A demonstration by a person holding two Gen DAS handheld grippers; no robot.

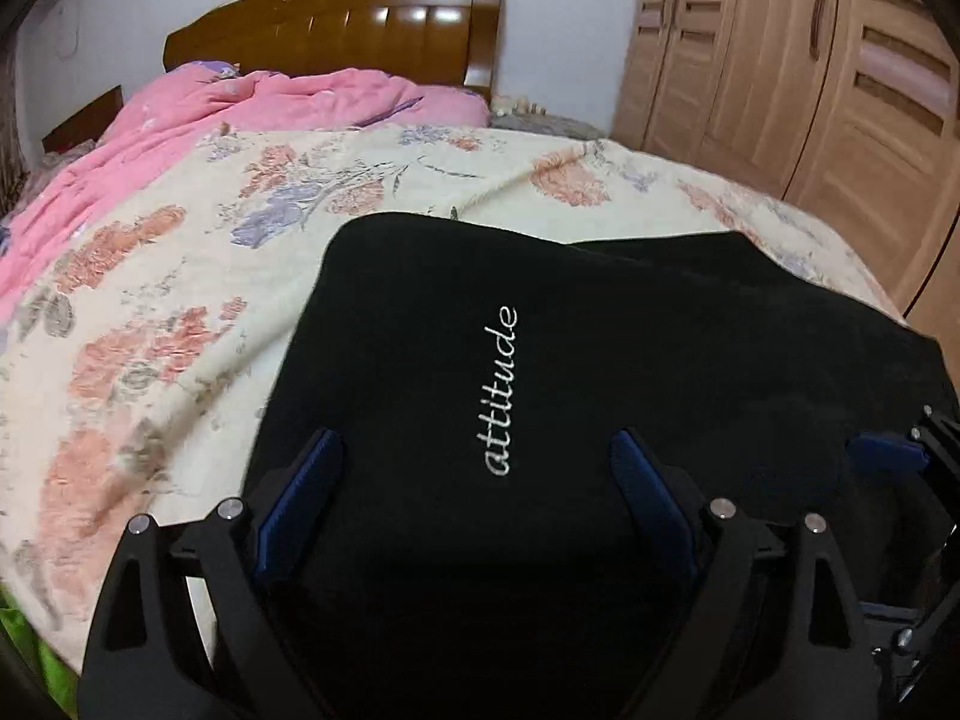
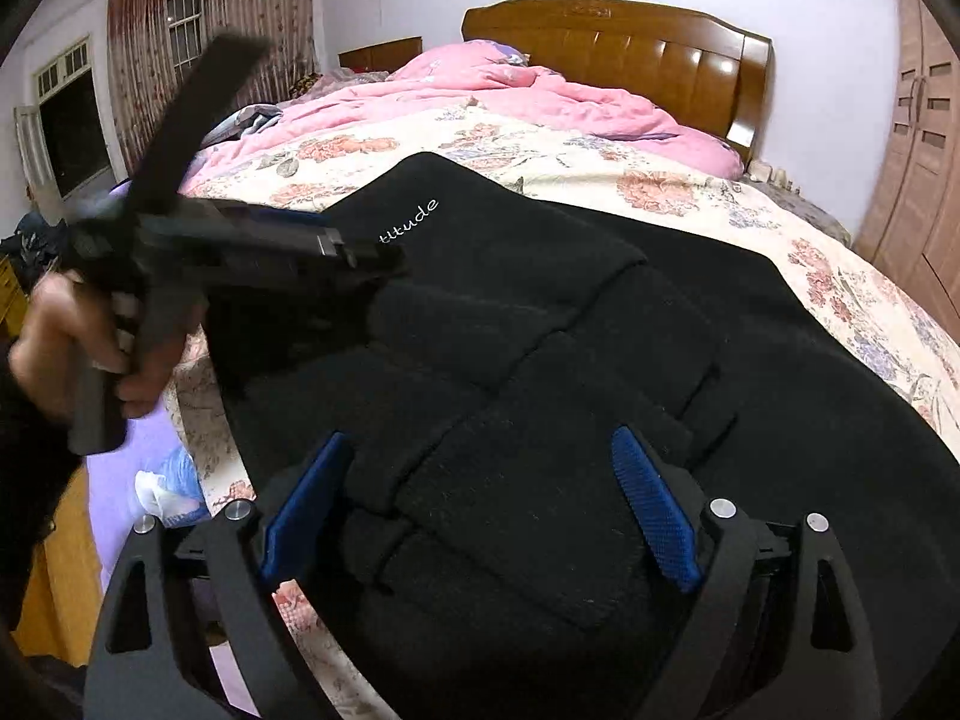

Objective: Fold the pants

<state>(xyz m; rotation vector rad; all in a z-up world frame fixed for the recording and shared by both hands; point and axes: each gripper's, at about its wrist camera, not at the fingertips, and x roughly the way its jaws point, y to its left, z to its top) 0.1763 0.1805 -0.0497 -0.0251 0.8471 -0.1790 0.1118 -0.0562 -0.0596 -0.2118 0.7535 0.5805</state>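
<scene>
Nearest, the right hand-held gripper is seen with its jaws spread wide above the folded edge of the black pants, nothing gripped. The left hand-held gripper is likewise wide open and empty over the panel bearing the word "attitude". The pants are laid on the floral bedspread, doubled over in stacked layers. A fold is judged just released. For the next move, a fresh edge would have to be pinched and carried across. Beyond, a pink quilt is heaped by the headboard.
</scene>
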